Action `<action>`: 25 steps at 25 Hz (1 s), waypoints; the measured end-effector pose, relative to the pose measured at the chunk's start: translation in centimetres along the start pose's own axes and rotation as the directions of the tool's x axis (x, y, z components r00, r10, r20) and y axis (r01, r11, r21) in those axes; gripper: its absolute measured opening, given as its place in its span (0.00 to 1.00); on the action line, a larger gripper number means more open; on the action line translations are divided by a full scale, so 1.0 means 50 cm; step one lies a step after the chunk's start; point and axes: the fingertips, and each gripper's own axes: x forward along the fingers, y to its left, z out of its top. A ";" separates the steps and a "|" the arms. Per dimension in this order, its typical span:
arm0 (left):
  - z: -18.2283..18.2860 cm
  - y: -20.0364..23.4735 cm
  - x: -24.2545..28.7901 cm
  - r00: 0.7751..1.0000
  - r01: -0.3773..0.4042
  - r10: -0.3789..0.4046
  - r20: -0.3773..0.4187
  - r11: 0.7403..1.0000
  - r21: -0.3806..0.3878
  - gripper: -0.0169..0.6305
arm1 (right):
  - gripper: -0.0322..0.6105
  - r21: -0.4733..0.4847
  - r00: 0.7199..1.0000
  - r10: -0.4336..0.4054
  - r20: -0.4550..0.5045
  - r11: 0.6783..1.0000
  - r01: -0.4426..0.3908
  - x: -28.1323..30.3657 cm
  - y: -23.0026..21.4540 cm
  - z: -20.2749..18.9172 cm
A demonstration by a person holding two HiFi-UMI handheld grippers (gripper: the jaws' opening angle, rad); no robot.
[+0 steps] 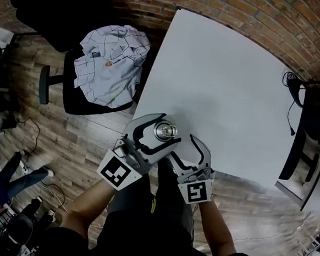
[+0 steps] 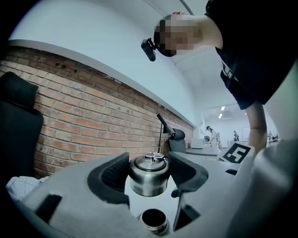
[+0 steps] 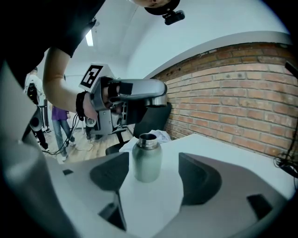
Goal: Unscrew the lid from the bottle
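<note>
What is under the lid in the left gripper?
The open bottle stands below the lid, not touching it, on the table. Its inside is too dark to see. In the head view the lid hides it.

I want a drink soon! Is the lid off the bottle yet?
Done: the lid is off, clear above the open bottle. In hand: the left gripper clamps the lid; the right gripper is open, not gripping the bottle on the table. Left: no more unscrewing, perhaps just setting the lid down.
</note>
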 end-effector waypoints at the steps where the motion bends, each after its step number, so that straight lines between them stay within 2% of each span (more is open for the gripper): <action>1: 0.009 0.003 0.000 1.000 -0.006 0.005 0.003 1.000 0.006 0.44 | 0.53 0.007 1.000 -0.014 0.000 1.000 0.014 -0.009 -0.007 0.006; 5: 0.047 0.018 -0.007 0.999 -0.033 0.033 0.012 0.999 0.026 0.44 | 0.53 0.044 0.997 -0.070 0.020 0.997 0.069 -0.038 -0.034 0.044; 8: 0.077 0.031 -0.018 0.998 -0.066 0.066 0.023 0.998 0.014 0.44 | 0.50 0.055 0.995 -0.099 0.029 0.994 0.097 -0.059 -0.048 0.076; 10: 0.097 0.040 -0.026 0.996 -0.083 0.083 0.033 0.996 0.008 0.44 | 0.29 0.032 0.993 -0.117 0.036 0.993 0.116 -0.070 -0.056 0.096; 15: 0.144 0.067 -0.053 0.990 -0.128 0.127 0.061 0.992 0.019 0.44 | 0.11 0.003 0.980 -0.189 0.066 0.982 0.189 -0.096 -0.074 0.147; 19: 0.175 0.095 -0.091 0.979 -0.188 0.185 0.089 0.982 0.027 0.44 | 0.07 -0.003 0.972 -0.219 0.090 0.975 0.220 -0.108 -0.087 0.180; 25: 0.210 0.133 -0.161 0.955 -0.278 0.272 0.116 0.960 0.042 0.44 | 0.07 0.010 0.950 -0.278 0.146 0.960 0.279 -0.140 -0.132 0.229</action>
